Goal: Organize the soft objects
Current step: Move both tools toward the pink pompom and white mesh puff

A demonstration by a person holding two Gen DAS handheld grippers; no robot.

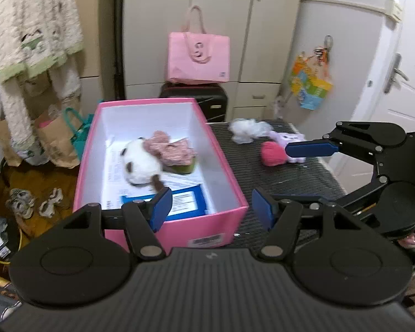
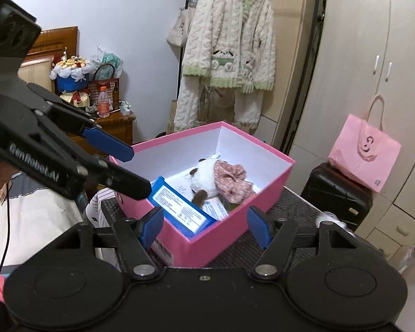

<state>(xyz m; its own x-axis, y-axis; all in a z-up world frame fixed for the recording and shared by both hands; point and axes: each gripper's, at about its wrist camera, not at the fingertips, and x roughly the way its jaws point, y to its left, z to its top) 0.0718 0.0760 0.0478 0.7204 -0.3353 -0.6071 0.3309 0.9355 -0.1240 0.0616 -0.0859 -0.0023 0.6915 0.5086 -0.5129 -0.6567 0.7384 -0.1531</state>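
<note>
Pink cardboard box (image 1: 229, 222) stands open on the dark ribbed table (image 1: 285, 177), holding a white plush toy with brown patches (image 1: 141, 163), a pink floral cloth (image 1: 171, 149) draped over it, and a blue-and-white carton (image 1: 185, 202). On the table beyond the box lie a pink yarn ball (image 1: 272, 153), a lilac plush (image 1: 289, 138) and a white fluffy bundle (image 1: 244, 130). Both the left gripper (image 1: 210, 206) and the right gripper (image 2: 206, 228) hang released above the box's near edge, jaws apart with nothing between them.
</note>
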